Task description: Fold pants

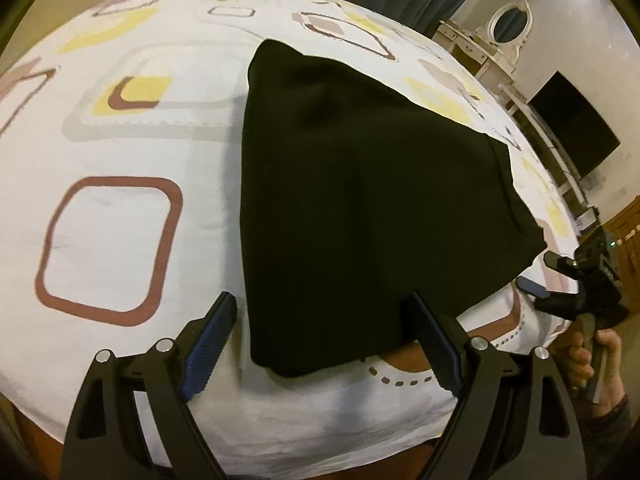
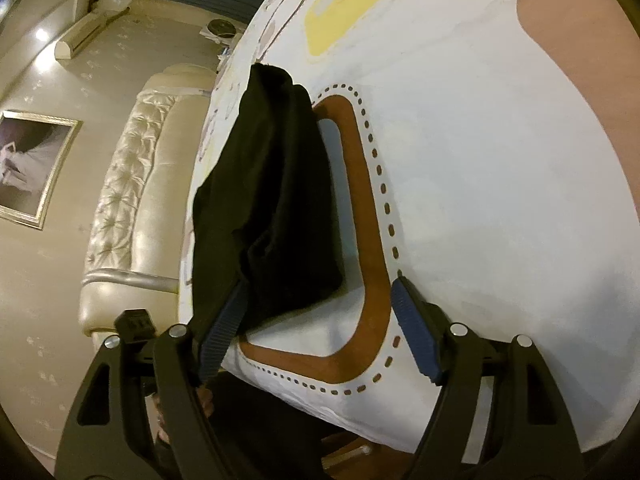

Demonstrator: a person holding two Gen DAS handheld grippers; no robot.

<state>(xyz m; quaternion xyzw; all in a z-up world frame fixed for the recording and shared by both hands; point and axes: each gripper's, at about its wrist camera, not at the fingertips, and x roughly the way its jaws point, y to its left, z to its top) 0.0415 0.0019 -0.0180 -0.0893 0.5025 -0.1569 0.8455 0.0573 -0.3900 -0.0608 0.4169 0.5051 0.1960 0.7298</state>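
Lying folded on the patterned bedsheet point(image 1: 120, 240), the black pants point(image 1: 352, 200) look well into folding, with the left gripper point(image 1: 324, 340) spread wide astride their near corner and the right gripper point(image 2: 320, 320) likewise wide open, so next both must pinch an edge.

The pants point(image 1: 360, 200) were matt black cloth, soft and lint-flecked, on a smooth printed cotton-like bedsheet point(image 1: 120, 240). The left gripper point(image 1: 320, 344) was matt black plastic with ribbed blue pads point(image 1: 208, 348) and shiny metal pins; the headboard point(image 2: 132, 200) looked glossy, tufted leather.
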